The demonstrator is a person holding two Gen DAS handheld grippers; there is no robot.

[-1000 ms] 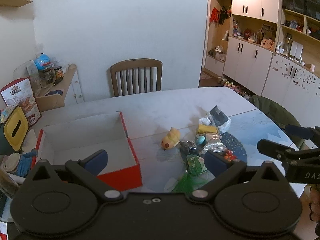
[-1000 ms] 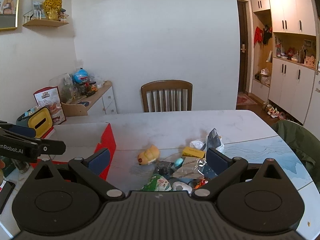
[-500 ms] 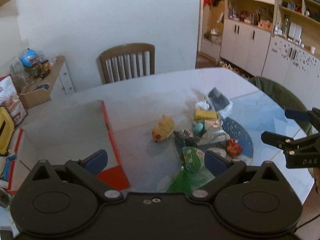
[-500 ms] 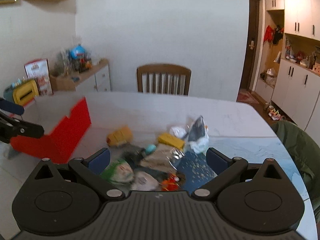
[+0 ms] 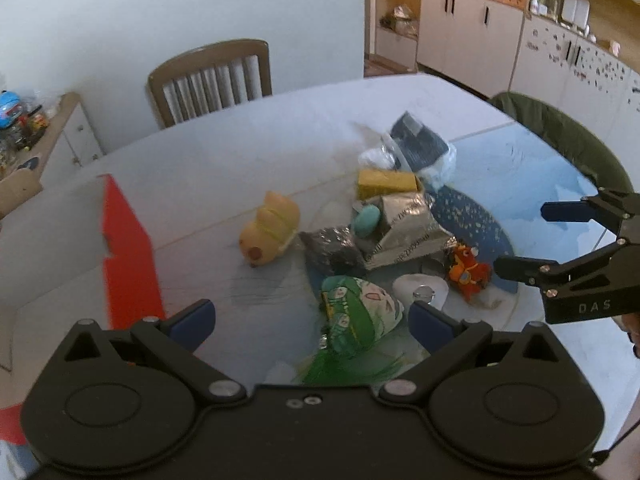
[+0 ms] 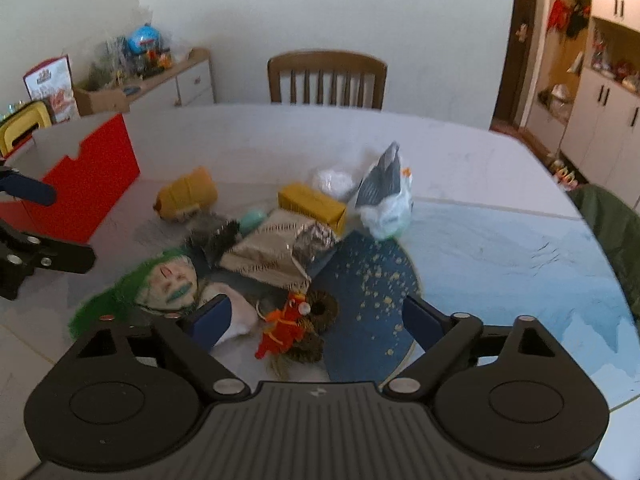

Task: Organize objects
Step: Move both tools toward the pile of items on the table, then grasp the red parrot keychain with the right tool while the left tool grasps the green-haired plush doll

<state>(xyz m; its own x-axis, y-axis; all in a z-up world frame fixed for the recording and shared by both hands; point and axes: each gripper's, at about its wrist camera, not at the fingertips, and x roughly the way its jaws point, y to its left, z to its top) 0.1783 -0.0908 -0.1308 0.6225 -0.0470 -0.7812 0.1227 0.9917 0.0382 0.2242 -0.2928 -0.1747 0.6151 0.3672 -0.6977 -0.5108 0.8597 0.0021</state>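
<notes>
A heap of small things lies mid-table: a yellow plush toy (image 5: 270, 228), a green-haired mask (image 5: 356, 312), a silver foil packet (image 5: 404, 226), a yellow box (image 5: 386, 184), a red-orange toy (image 5: 466, 270) and a plastic bag (image 5: 416, 148). A red and white open box (image 5: 128, 248) stands to the left. My left gripper (image 5: 312, 320) hangs open just above the mask, holding nothing. My right gripper (image 6: 316, 316) is open over the red-orange toy (image 6: 286, 326) and a dark woven ring (image 6: 318, 308). The mask (image 6: 168, 280) lies left of it.
A blue speckled round mat (image 6: 368, 288) lies under the heap's right side. A wooden chair (image 6: 326, 78) stands at the far table edge, a green chair (image 5: 568, 140) at the right. A cluttered sideboard (image 6: 152, 76) lines the left wall.
Both grippers have moved forward and down toward the heap, which now looks larger and closer. The red box has slid toward the left edge of each view. Both stay open.
</notes>
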